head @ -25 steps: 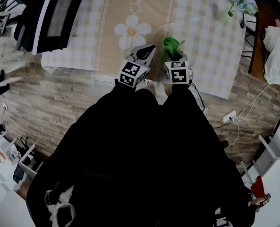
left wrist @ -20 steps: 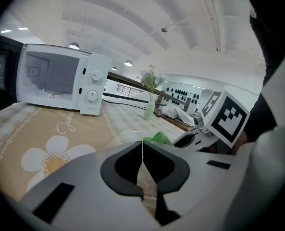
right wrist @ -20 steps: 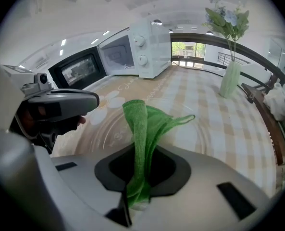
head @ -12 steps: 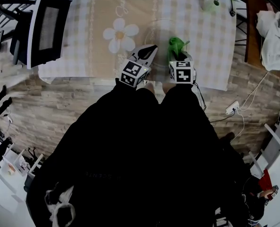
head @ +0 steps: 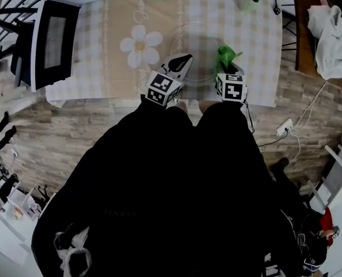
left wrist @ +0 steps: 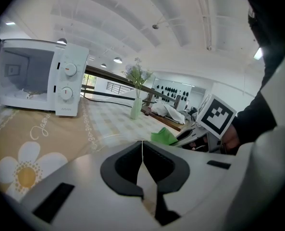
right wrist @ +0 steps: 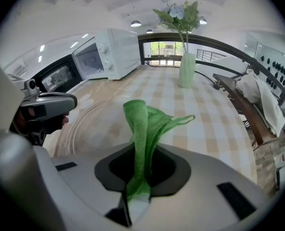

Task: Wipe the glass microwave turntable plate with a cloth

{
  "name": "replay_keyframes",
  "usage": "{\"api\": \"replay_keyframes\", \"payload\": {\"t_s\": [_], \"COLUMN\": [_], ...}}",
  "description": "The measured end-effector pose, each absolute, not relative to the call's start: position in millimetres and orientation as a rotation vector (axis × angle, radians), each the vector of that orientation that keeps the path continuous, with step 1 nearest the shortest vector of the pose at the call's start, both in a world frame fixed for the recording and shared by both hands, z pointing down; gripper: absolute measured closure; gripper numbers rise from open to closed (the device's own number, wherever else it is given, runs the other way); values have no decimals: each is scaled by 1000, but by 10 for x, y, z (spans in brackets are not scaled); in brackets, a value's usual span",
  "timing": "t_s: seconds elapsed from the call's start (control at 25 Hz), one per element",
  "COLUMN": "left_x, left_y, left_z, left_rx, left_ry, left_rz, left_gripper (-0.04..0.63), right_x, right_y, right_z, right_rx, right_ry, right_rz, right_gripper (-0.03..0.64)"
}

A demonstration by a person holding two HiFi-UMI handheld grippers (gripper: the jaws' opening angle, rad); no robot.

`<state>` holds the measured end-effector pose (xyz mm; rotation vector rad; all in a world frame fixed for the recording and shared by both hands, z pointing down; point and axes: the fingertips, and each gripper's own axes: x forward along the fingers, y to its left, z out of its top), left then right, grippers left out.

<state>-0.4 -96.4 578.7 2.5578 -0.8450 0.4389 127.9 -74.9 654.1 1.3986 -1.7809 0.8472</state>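
The right gripper [right wrist: 138, 179] squeezes a green cloth [right wrist: 143, 124] tight. The left gripper [left wrist: 143, 163] is closed and holds nothing. The glass plate [right wrist: 89, 121] lies flat just ahead, left of the cloth. The cloth has moved right, to the plate's edge. Farther off, the checked table [head: 254, 36] holds a microwave [right wrist: 111, 52] and a vase [right wrist: 185, 70].

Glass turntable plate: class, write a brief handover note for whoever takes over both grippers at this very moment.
Left gripper: jaws together, nothing between them, by the plate's near rim.
Right gripper: shut on the green cloth, which sticks up, apparently clear of the glass.
Plate lies flat on the table; microwave stands open at far left.
Done: cloth in grip. Left: wipe the plate.
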Motion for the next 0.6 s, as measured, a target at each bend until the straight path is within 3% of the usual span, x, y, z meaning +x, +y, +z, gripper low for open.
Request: {"api": "replay_keyframes", "payload": {"t_s": [0.32,0.6], "left_x": [-223,-497], "left_y": [-1008,-1004], "left_z": [5781,5767], "left_rx": [2560,2547], "left_ry": [-904,-976], "left_rz": [409,382], "left_gripper": [573,572], "right_x": [1802,1618], "right_y": [-731,-776], "right_z": [6561,6255], "right_rx": [1522,1540], "right_ry": [-1678,-1758], "right_rz": [911,924], "right_gripper": [551,551]}}
